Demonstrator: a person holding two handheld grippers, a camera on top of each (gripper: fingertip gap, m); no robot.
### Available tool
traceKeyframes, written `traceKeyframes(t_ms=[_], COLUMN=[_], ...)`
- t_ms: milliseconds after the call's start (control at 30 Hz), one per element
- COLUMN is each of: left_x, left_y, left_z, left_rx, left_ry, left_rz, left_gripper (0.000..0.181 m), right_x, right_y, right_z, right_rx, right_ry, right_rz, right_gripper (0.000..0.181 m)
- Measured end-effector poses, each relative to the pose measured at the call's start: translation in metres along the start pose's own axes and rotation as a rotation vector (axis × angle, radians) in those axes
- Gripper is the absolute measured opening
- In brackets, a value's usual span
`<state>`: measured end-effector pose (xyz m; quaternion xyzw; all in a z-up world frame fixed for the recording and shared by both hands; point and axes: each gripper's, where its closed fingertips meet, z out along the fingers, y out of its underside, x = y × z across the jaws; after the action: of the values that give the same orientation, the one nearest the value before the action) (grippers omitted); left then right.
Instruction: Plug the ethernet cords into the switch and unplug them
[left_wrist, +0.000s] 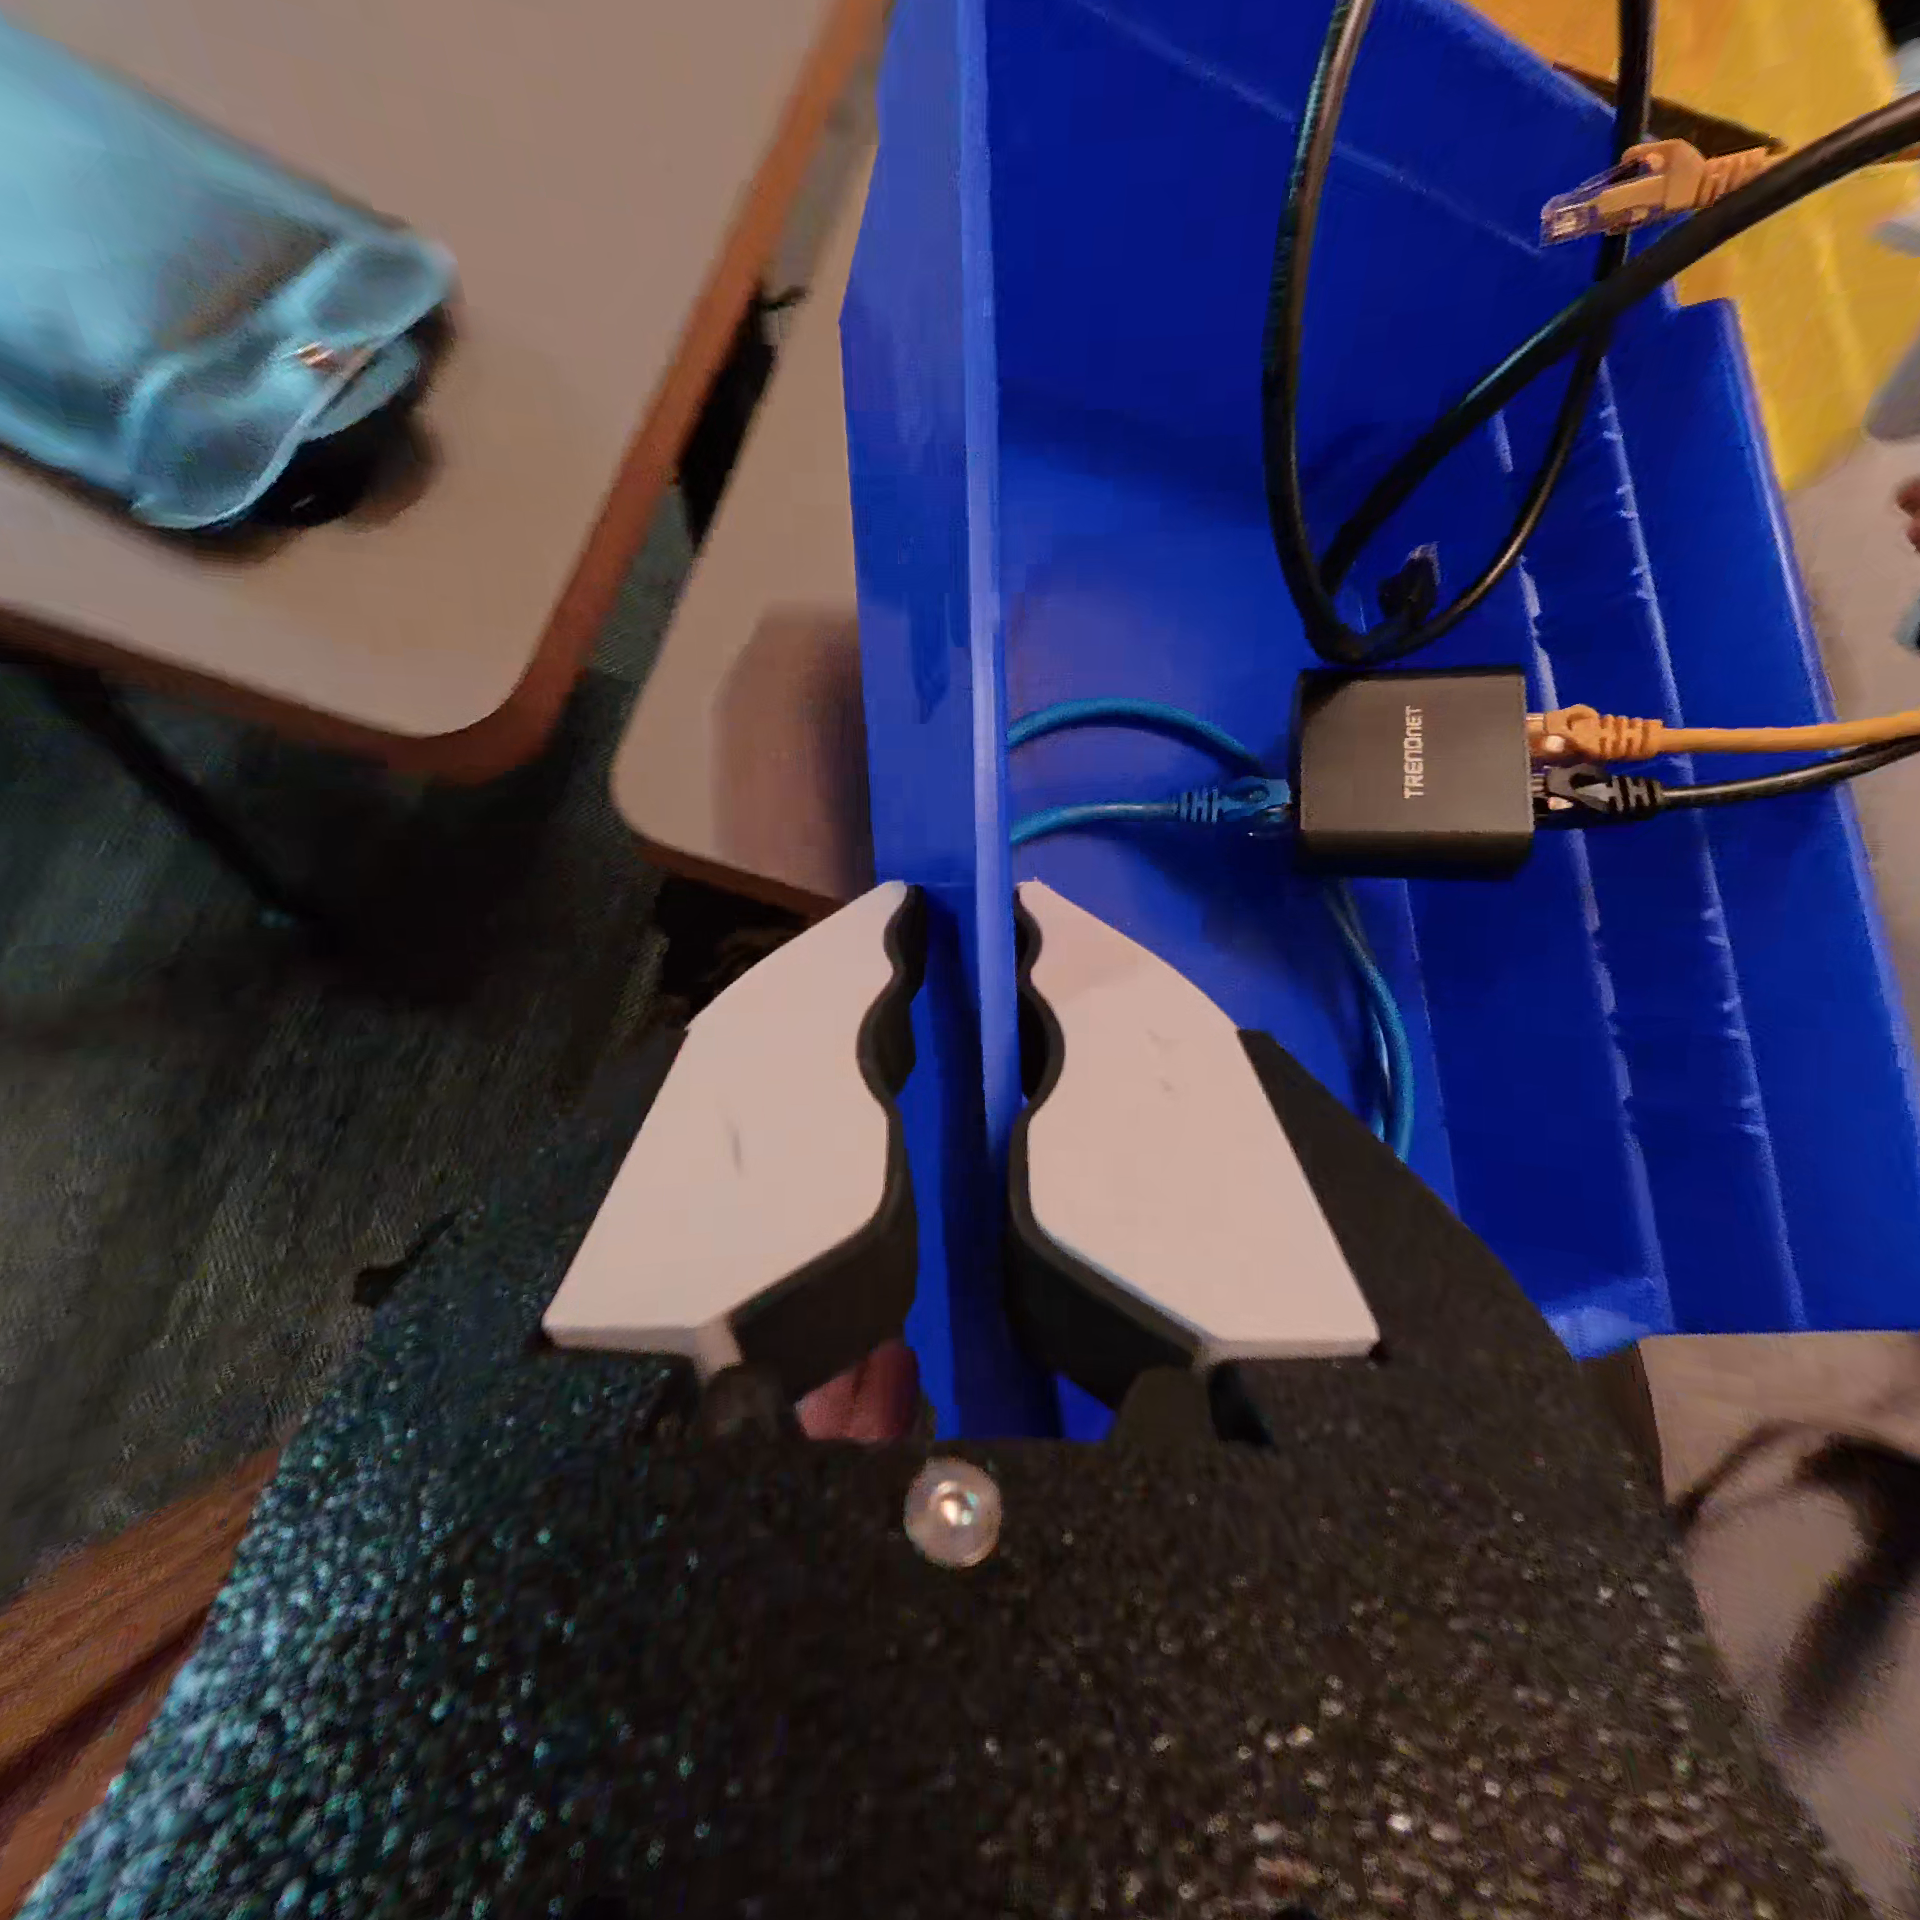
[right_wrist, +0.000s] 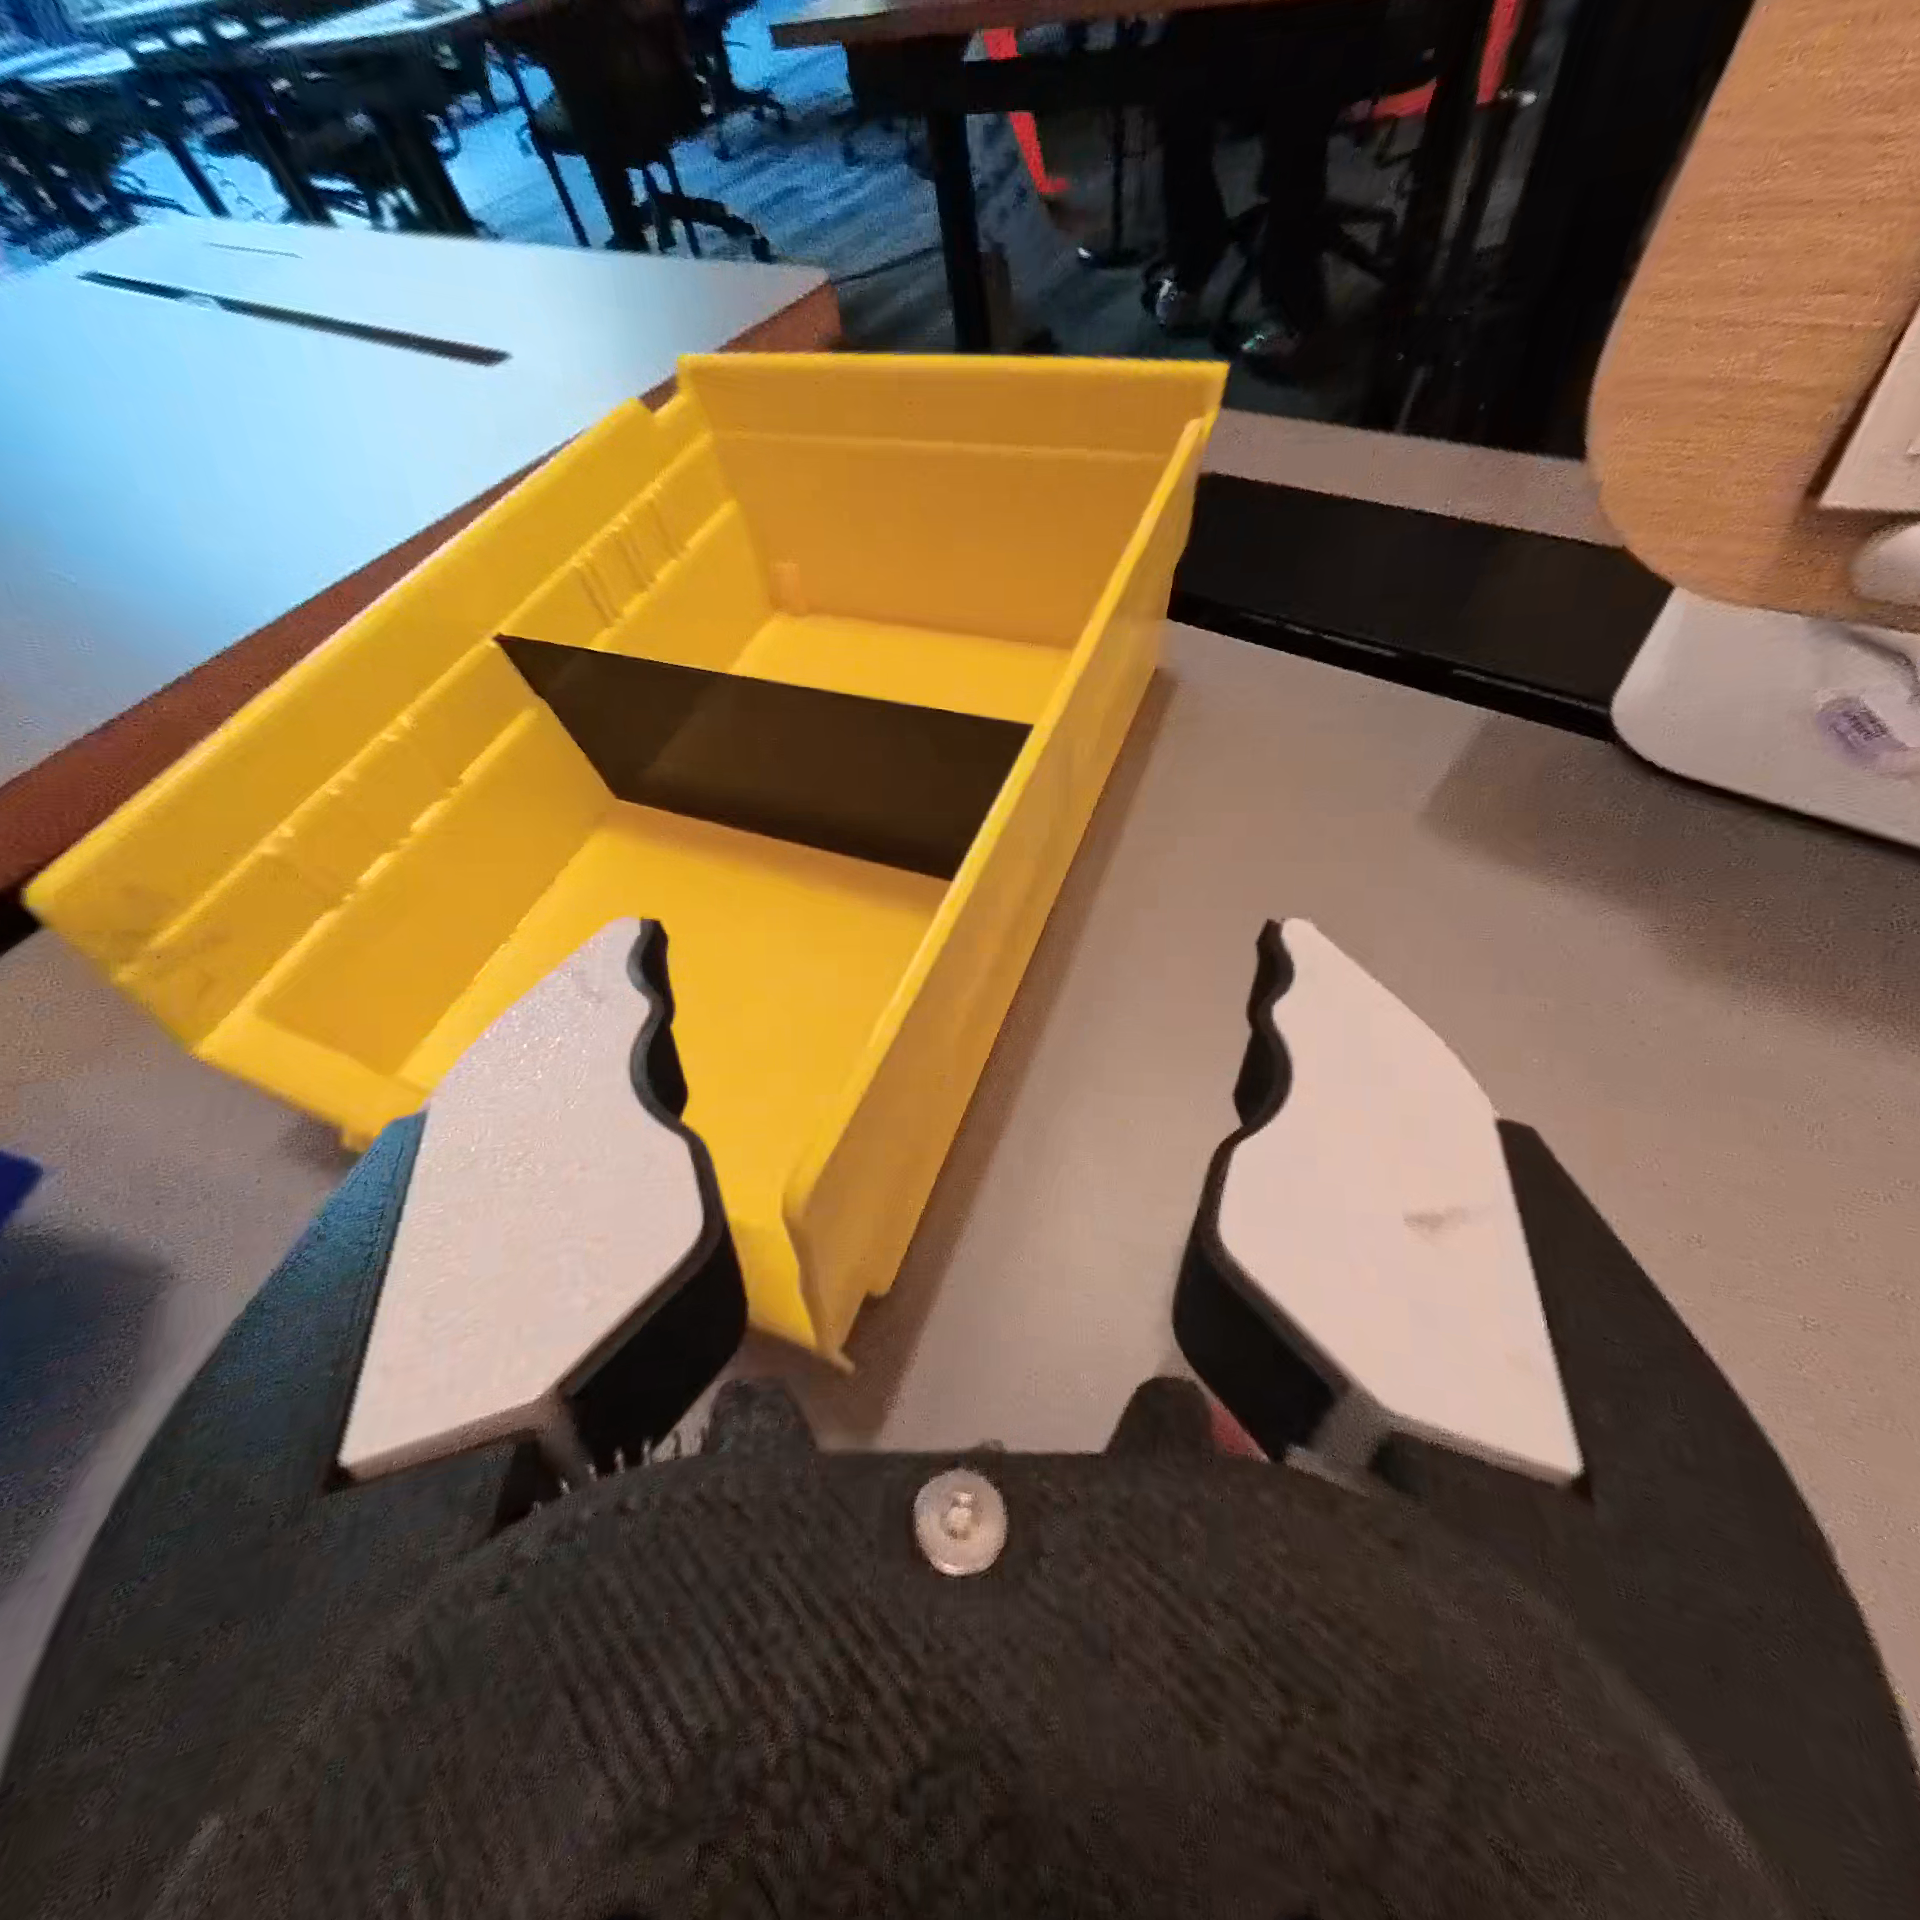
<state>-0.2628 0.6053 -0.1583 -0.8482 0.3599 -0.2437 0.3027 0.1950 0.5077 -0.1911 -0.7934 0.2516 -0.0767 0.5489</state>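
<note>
In the left wrist view a small black switch (left_wrist: 1413, 774) lies on the floor of a blue bin (left_wrist: 1143, 364). A blue ethernet cord (left_wrist: 1226, 802) is plugged into its left side. An orange cord (left_wrist: 1600, 732) and a black cord (left_wrist: 1600, 795) are plugged into its right side. A loose orange plug (left_wrist: 1621, 192) hangs above the bin's far end, and a black cable (left_wrist: 1288, 395) loops inside. My left gripper (left_wrist: 971, 914) is shut on the bin's left wall (left_wrist: 977, 520). My right gripper (right_wrist: 961, 951) is open and empty over the grey table.
An empty yellow bin (right_wrist: 1081, 727) with a black divider (right_wrist: 790, 769) sits on the grey table (right_wrist: 1403, 987) ahead of my right gripper. A white device (right_wrist: 1766, 727) and a tan object (right_wrist: 1766, 291) stand at the right. A light blue pouch (left_wrist: 187, 312) lies on a neighbouring table.
</note>
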Motion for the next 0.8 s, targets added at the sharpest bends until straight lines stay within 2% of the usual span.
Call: traceKeyframes(t_ms=[67,100,133,167,333,433,500,633,733,800], left_x=[-0.018,-0.023,-0.027,-0.030,-0.038,-0.040,-0.040,-0.028,-0.007,0.012], left_y=[0.004,0.006,0.008,0.010,0.012,0.009,0.005,-0.011,-0.028,-0.042], left_z=[0.002,0.003,0.004,0.005,0.015,0.023,0.029,0.047,0.071,0.091], left_rx=[0.017,0.024,0.026,0.020,-0.003,0.005,0.015,0.044,0.052,0.052], left_ry=[-0.058,-0.070,-0.079,-0.091,-0.098,-0.085,-0.055,-0.003,0.033,0.067], left_rz=[-0.066,-0.094,-0.104,-0.101,-0.093,-0.100,-0.119,-0.132,-0.115,-0.092], left_gripper=[0.014,0.015,0.015,0.015,0.014,0.014,0.014,0.015,0.015,0.016], right_x=[-0.002,-0.004,-0.009,-0.007,0.025,0.035,0.042,0.061,0.102,0.144], right_y=[0.004,0.008,0.012,0.014,0.007,0.007,0.007,-0.001,0.000,0.000], right_z=[0.019,0.025,0.030,0.033,0.022,0.001,-0.025,-0.107,-0.170,-0.213], right_rx=[-0.001,-0.007,-0.018,-0.009,0.044,0.032,0.042,0.124,0.144,0.170], right_ry=[0.023,0.015,-0.032,-0.035,-0.010,-0.142,-0.168,-0.161,-0.172,-0.147], right_rz=[-0.015,-0.019,-0.036,-0.053,-0.085,-0.101,-0.164,-0.305,-0.271,-0.219], right_gripper=[0.093,0.072,0.042,0.034,0.003,0.002,0.002,0.001,0.001,0.001])
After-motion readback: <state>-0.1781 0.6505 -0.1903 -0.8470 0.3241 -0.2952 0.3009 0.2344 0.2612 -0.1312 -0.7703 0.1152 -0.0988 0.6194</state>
